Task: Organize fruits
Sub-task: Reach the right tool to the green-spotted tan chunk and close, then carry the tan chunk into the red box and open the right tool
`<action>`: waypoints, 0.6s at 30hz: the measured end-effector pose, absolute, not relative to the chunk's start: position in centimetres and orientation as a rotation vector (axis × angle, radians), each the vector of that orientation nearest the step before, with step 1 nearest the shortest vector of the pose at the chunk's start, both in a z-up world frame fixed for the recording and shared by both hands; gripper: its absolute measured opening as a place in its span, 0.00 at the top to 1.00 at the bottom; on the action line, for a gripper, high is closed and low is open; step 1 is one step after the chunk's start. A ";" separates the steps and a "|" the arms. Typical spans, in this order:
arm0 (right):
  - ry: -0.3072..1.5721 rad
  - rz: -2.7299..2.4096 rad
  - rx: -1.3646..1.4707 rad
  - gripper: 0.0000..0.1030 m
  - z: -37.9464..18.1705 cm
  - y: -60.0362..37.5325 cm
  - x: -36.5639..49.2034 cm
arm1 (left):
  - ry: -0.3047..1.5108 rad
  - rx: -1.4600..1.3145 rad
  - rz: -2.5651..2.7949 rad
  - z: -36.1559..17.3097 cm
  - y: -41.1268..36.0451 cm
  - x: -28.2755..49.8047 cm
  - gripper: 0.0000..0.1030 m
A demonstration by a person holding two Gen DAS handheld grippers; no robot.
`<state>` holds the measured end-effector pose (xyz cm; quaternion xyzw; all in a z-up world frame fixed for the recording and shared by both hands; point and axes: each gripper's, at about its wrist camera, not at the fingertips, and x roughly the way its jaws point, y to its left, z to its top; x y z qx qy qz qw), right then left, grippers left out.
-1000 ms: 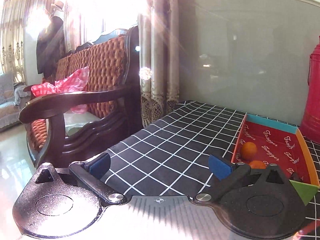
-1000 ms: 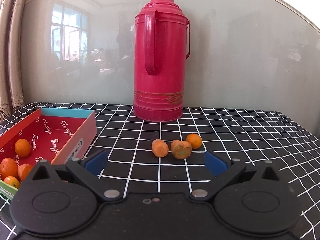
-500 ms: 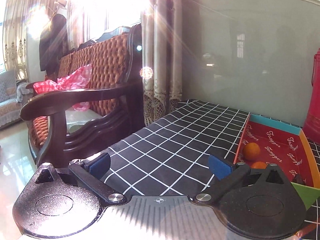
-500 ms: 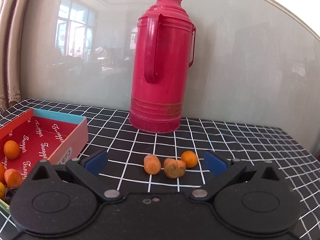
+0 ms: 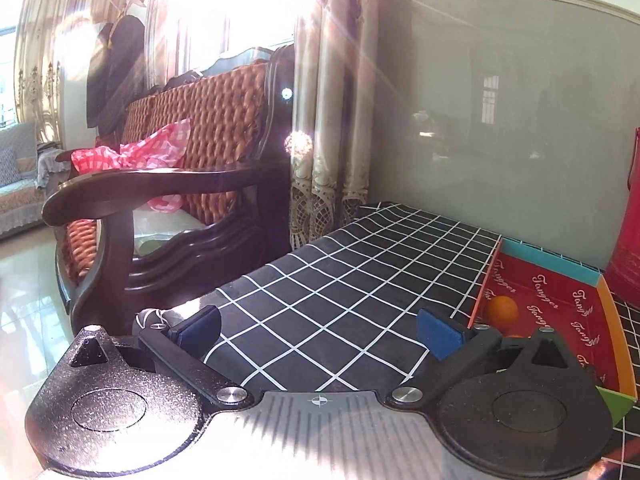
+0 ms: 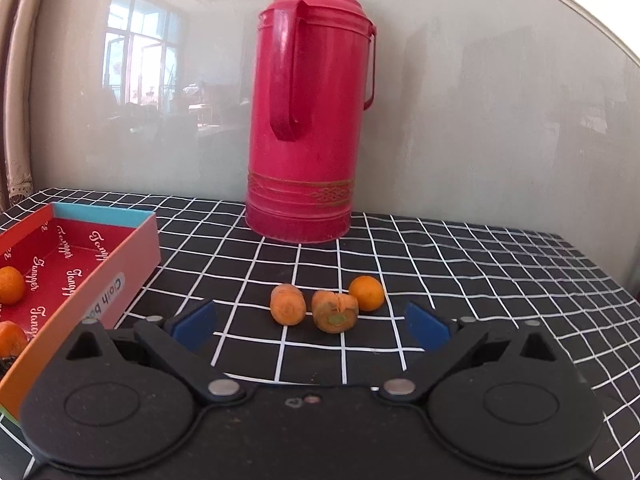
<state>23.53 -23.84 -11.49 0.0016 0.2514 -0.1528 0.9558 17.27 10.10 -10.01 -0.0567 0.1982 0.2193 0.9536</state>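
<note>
Two carrot chunks and a small orange lie side by side on the checked tablecloth, in front of the red thermos. My right gripper hovers just short of them, its jaws wide but closing, with nothing between the blue pads. A red cardboard box at the left holds several oranges. In the left wrist view my left gripper stands open over bare cloth, the box and one orange to its right.
A tall red thermos stands against the glossy wall behind the fruit. A wooden sofa with a pink checked cloth sits left of the table, and curtains hang at the table's far left corner.
The right gripper has moved closer to the three pieces, which now look larger and lower in view; its jaws have narrowed slightly. The left gripper stays in place.
</note>
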 end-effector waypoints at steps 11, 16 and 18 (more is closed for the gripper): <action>0.603 -0.317 0.168 0.56 -12.4 -27.4 26.4 | 0.420 -0.129 0.434 -10.3 10.1 17.9 0.00; 0.667 -0.328 0.203 0.65 -13.4 -28.6 28.3 | 0.424 -0.126 0.427 -10.4 9.9 18.0 0.00; 0.687 -0.321 0.232 0.65 -13.8 -29.2 28.9 | 0.426 -0.129 0.429 -10.4 10.0 17.9 0.00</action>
